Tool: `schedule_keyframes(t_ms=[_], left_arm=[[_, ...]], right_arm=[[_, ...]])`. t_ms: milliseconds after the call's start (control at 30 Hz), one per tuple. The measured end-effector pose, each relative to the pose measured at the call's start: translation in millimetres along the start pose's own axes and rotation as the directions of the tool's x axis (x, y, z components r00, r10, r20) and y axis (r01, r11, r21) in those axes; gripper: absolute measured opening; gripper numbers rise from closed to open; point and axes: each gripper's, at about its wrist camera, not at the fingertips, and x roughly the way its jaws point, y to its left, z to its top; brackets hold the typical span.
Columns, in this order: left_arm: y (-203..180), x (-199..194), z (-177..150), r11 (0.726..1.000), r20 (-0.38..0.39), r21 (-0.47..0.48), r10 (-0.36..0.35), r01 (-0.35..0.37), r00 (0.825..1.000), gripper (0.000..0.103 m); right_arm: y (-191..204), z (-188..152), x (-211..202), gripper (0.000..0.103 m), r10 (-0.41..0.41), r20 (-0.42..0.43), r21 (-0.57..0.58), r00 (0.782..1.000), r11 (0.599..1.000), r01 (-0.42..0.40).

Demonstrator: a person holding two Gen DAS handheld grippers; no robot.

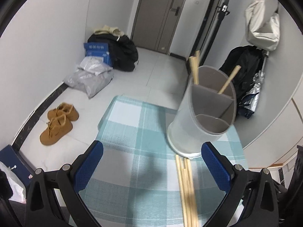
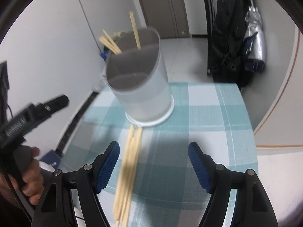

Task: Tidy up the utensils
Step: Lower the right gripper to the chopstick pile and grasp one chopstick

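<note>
A grey utensil holder with inner dividers stands on a table covered by a teal-and-white checked tablecloth, near the cloth's far edge. A few wooden chopsticks already stand in its rear compartments — two together at one side and a single one leaning in the neighbouring compartment; the front compartment looks empty as far as can be seen. A loose bundle of chopsticks lies flat on the cloth just in front of the holder, its far ends close to the holder's white base, though whether they touch it is unclear. The left gripper hangs above the cloth with its blue-padded fingers spread wide and nothing between them; the bundle lies below, nearer its right finger. The right gripper also has its fingers released and well apart — the bundle lies beneath, just inside its left finger, and the pads do not press on it. In the right wrist view, which is somewhat blurred, a person's hand grips the handle of the left gripper at the left edge. Beyond the table, on the pale tiled floor, are a pair of tan shoes, grey plastic bags, a blue box and a heap of dark clothing by a grey door.
</note>
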Motion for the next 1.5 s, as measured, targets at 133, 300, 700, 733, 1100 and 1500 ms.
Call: schedule_keyframes(t_ms=[133, 300, 700, 733, 1100, 1500], left_arm=[[10.0, 6.6, 2.9, 0.999, -0.029, -0.039, 0.013, -0.015, 0.999, 0.102], [15.7, 8.2, 5.2, 0.998, -0.038, -0.051, 0.021, -0.023, 0.999, 0.102], [23.6, 12.3, 9.7, 0.997, -0.069, -0.066, 0.039, -0.044, 0.997, 0.102], [24.4, 12.6, 9.9, 0.997, -0.07, -0.068, 0.04, -0.045, 0.997, 0.102], [32.6, 15.6, 10.7, 0.994, -0.088, -0.098, 0.046, -0.055, 0.995, 0.102], [34.9, 16.1, 10.8, 0.992, -0.102, -0.114, 0.04, -0.051, 0.994, 0.102]], right_arm=[[4.1, -1.5, 25.9, 0.074, 0.011, -0.066, -0.019, 0.998, 1.0, -0.012], [17.0, -1.8, 58.5, 0.057, 0.035, -0.144, -0.041, 0.989, 0.998, -0.041], [19.3, -9.0, 81.6, 0.032, -0.052, -0.222, -0.104, 0.974, 0.994, 0.029], [21.3, -9.8, 81.8, 0.032, -0.055, -0.22, -0.115, 0.974, 0.993, 0.03], [47.2, -11.4, 92.1, 0.026, -0.139, -0.236, -0.25, 0.962, 0.965, 0.078], [39.4, -27.5, 68.3, 0.005, -0.092, -0.33, -0.271, 0.939, 0.963, -0.001]])
